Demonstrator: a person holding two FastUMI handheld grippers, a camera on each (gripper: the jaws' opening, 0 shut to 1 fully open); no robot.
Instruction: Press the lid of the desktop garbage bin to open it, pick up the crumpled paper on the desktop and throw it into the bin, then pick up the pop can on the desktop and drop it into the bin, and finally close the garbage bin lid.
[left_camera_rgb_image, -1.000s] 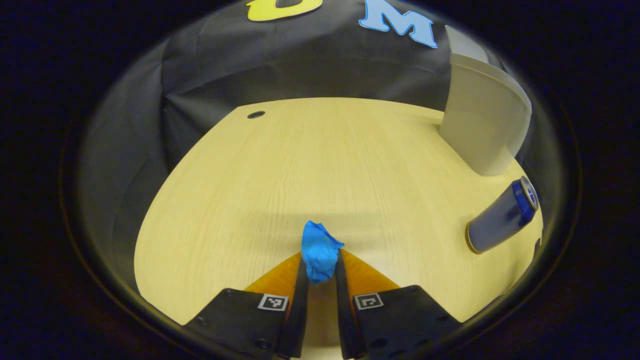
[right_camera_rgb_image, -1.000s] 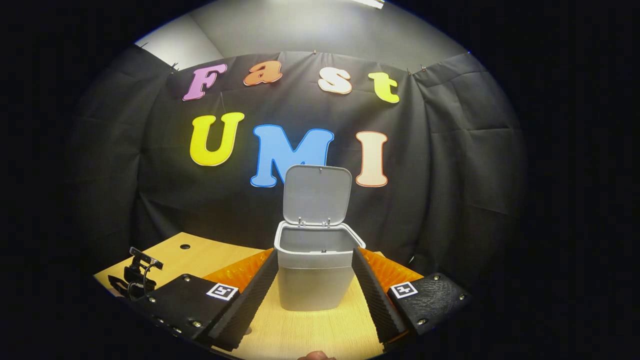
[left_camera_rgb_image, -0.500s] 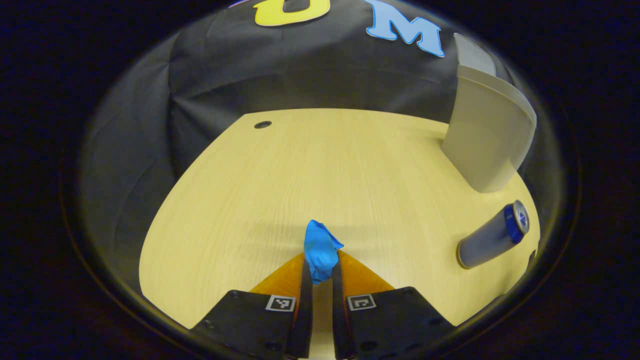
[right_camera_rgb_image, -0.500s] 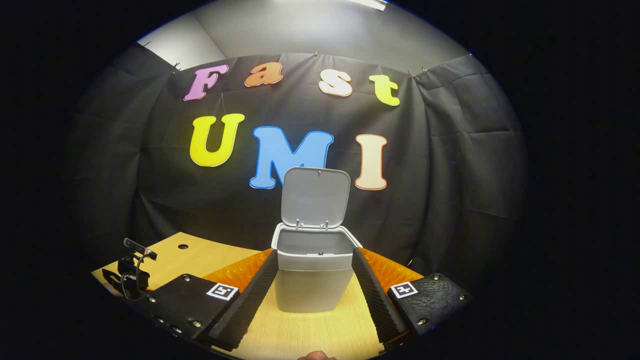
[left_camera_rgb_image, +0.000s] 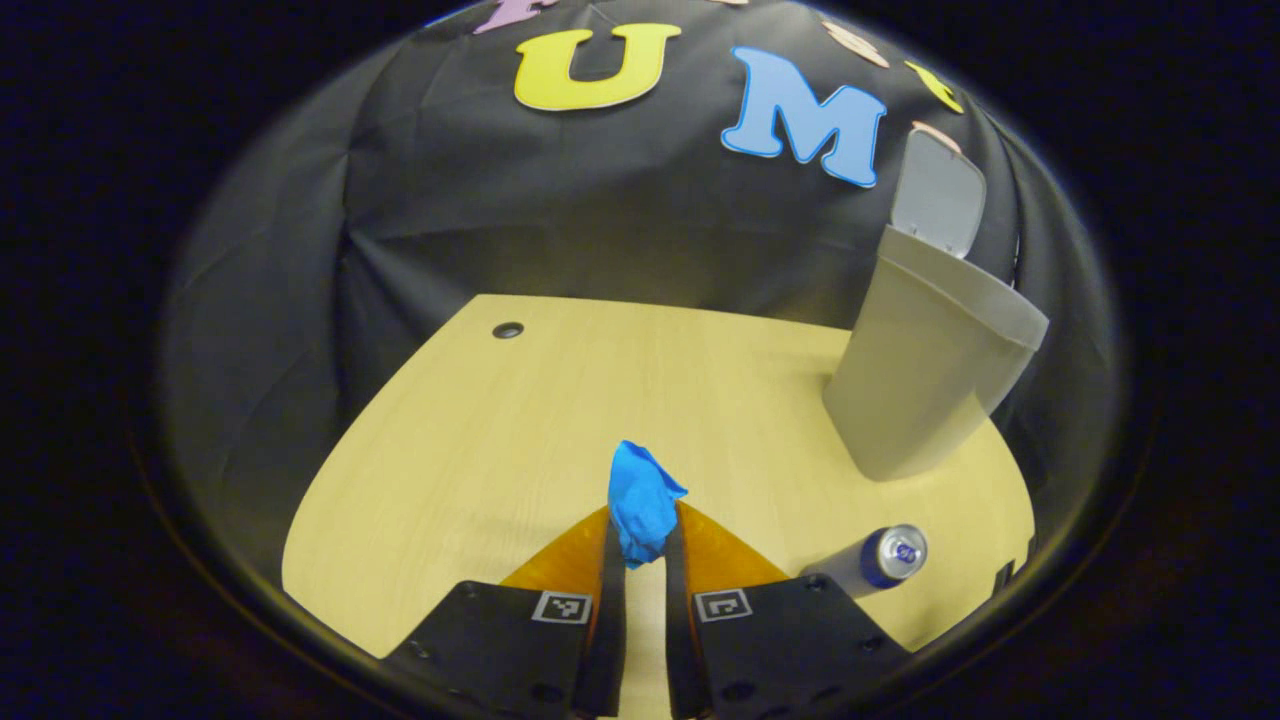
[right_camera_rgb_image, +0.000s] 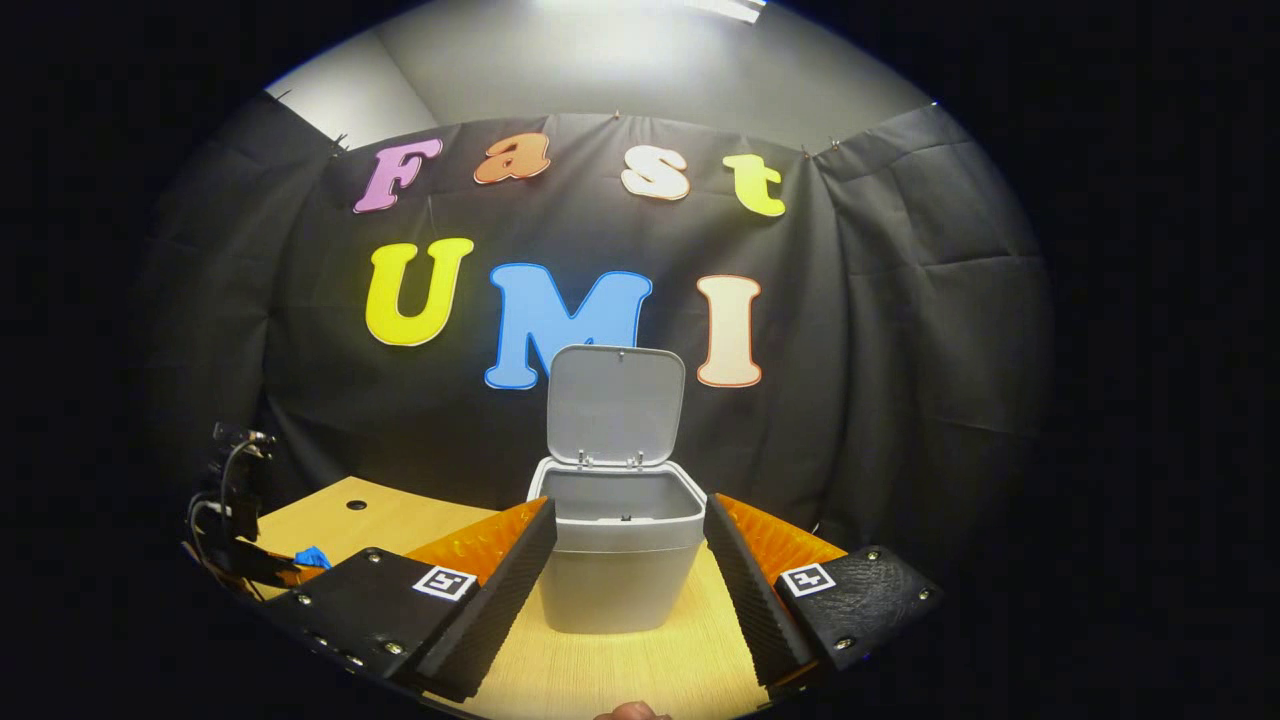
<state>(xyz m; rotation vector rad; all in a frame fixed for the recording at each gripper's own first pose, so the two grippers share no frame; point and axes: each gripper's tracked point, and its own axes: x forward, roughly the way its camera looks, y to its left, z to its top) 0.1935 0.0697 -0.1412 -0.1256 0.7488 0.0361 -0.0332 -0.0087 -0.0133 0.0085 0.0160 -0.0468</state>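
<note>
The crumpled blue paper (left_camera_rgb_image: 640, 500) is pinched between the fingers of my left gripper (left_camera_rgb_image: 640, 530), which holds it above the wooden desktop (left_camera_rgb_image: 560, 400). The grey bin (left_camera_rgb_image: 925, 380) stands ahead to the right with its lid (left_camera_rgb_image: 935, 195) up. A blue pop can (left_camera_rgb_image: 868, 562) lies on its side near my left gripper's right finger. In the right gripper view the bin (right_camera_rgb_image: 618, 560) sits straight ahead, lid (right_camera_rgb_image: 615, 405) upright, its inside dark. My right gripper (right_camera_rgb_image: 628, 590) is open, its fingers framing the bin from a distance. The left gripper (right_camera_rgb_image: 235, 520) with the paper (right_camera_rgb_image: 312, 556) shows far left.
A small round cable hole (left_camera_rgb_image: 507, 330) lies at the desk's far left corner. The black cloth wall hangs right behind the bin. The desk's front edge curves close below my left gripper. A fingertip (right_camera_rgb_image: 630, 712) pokes in at the bottom of the right gripper view.
My left gripper has risen and tilted up with the paper in it, so the bin and can now sit lower and nearer in its view. The right gripper has barely moved.
</note>
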